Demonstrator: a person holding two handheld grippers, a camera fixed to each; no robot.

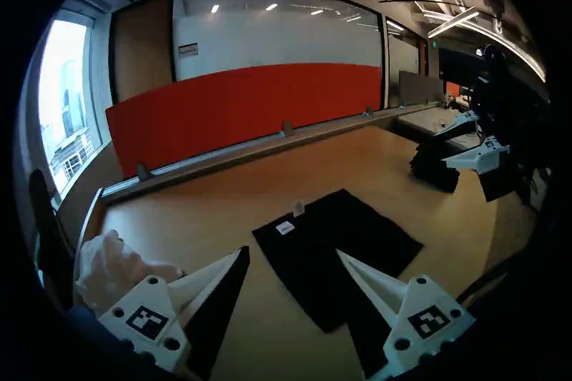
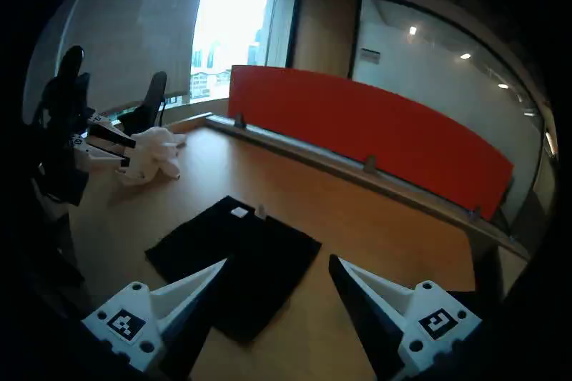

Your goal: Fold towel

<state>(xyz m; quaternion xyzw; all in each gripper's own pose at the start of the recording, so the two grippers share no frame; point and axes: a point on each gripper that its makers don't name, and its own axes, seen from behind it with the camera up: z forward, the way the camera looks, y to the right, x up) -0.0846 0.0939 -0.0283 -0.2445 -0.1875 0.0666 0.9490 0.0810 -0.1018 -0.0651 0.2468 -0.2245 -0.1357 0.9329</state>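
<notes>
In the lower middle of the left gripper view, the black towel (image 1: 343,238) lies flat on the table (image 1: 214,209); our left gripper (image 1: 292,252) and right gripper (image 2: 279,259) both hover over it, fingers apart, holding nothing; looks to us like no fold's begun, so grabbing an edge and folding is all to come.

Towel (image 1: 343,238): near corner hidden behind finger (image 1: 375,288) of left gripper (image 1: 292,251). Tags (image 1: 286,227) on towel too small to read. White cloth (image 1: 114,263): lower part hidden behind left gripper's body. Dark heap (image 1: 432,163) partly covered by right gripper (image 1: 439,149); kind unclear. Person holding right gripper lost in shadow, cut by picture's edge. Wall sign (image 1: 188,49) blurred. Right gripper view: towel's near edge hidden behind own finger (image 2: 193,288).
</notes>
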